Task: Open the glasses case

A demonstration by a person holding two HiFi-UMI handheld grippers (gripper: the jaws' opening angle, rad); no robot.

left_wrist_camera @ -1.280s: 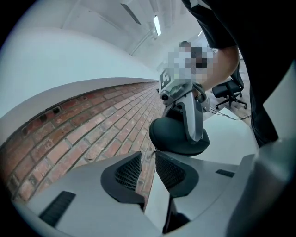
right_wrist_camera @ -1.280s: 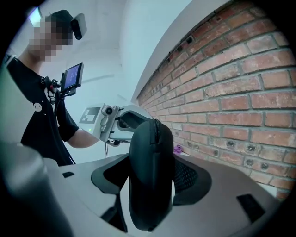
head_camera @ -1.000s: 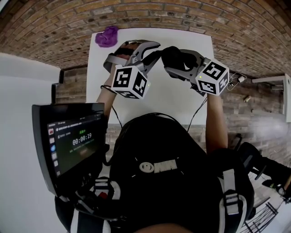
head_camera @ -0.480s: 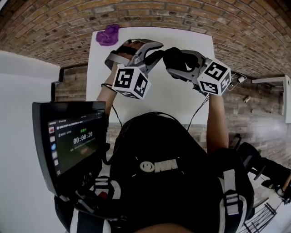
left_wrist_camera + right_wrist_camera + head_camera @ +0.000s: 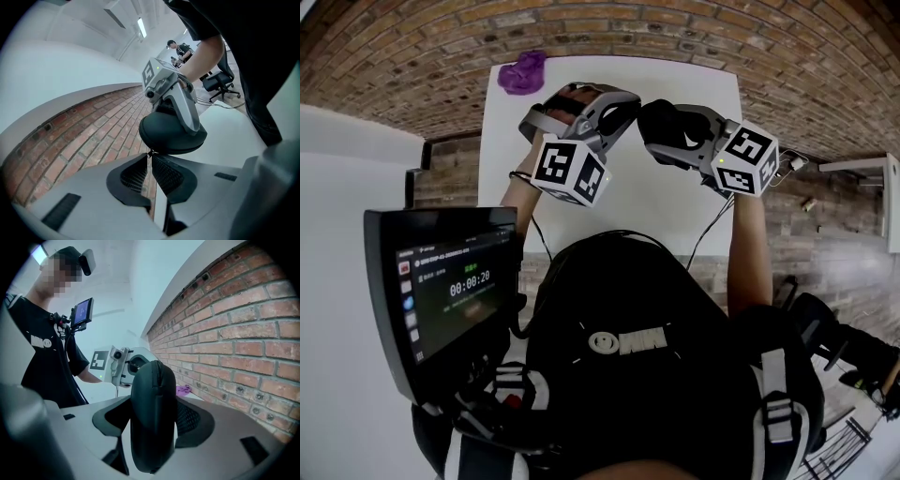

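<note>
Above the white table (image 5: 675, 202), my right gripper (image 5: 153, 425) clamps the glasses case (image 5: 152, 380), seemingly a light, stiff shell; my left gripper (image 5: 151, 164), jaws just closed, pinches its tiny, slippery zip pull (image 5: 150, 153).

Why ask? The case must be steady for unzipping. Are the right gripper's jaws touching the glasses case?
Touching. The right gripper view shows the glasses case standing between the jaws of the right gripper, pressing its sides.

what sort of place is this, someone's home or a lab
Most likely an office or lab workspace, not a home: a bare brick wall, a plain white table, and an office chair under ceiling strip lights in the background.
</note>
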